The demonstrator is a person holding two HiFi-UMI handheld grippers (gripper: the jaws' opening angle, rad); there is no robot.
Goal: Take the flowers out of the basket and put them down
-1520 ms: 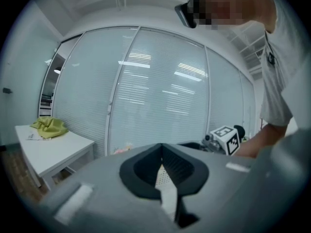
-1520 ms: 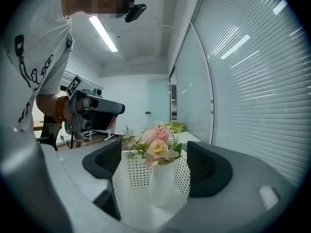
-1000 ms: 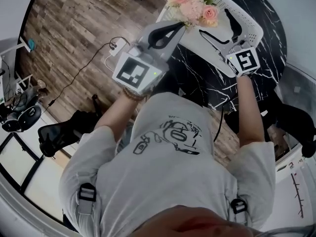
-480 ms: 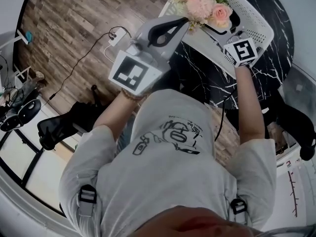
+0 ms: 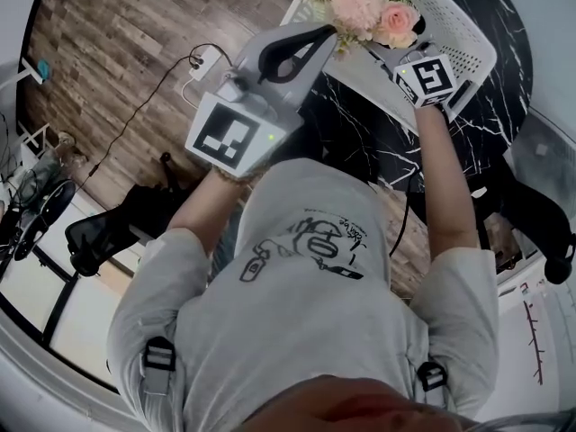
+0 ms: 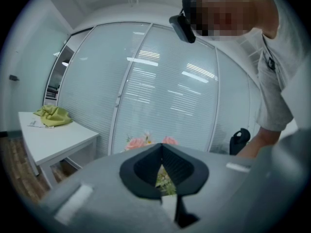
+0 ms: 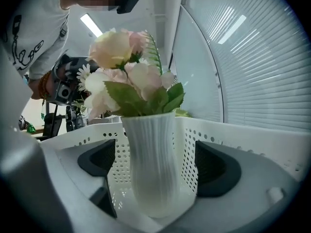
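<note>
Our right gripper [image 7: 155, 165] reaches into the white basket [image 7: 216, 135] and stands released. Its jaws have just been opening and are now spread wide, with the ribbed white vase [image 7: 148, 144] upright between them and neither pad pressing on it. The pink and cream flowers [image 7: 127, 76] rise from the vase to well above the basket's rim, and the basket's perforated wall is behind it. Our left gripper [image 6: 162, 149] is clenched on nothing. We hold it outside the basket, just beside the rim on the flowers' side. The basket sits on the dark marbled surface [image 5: 360, 124].
</note>
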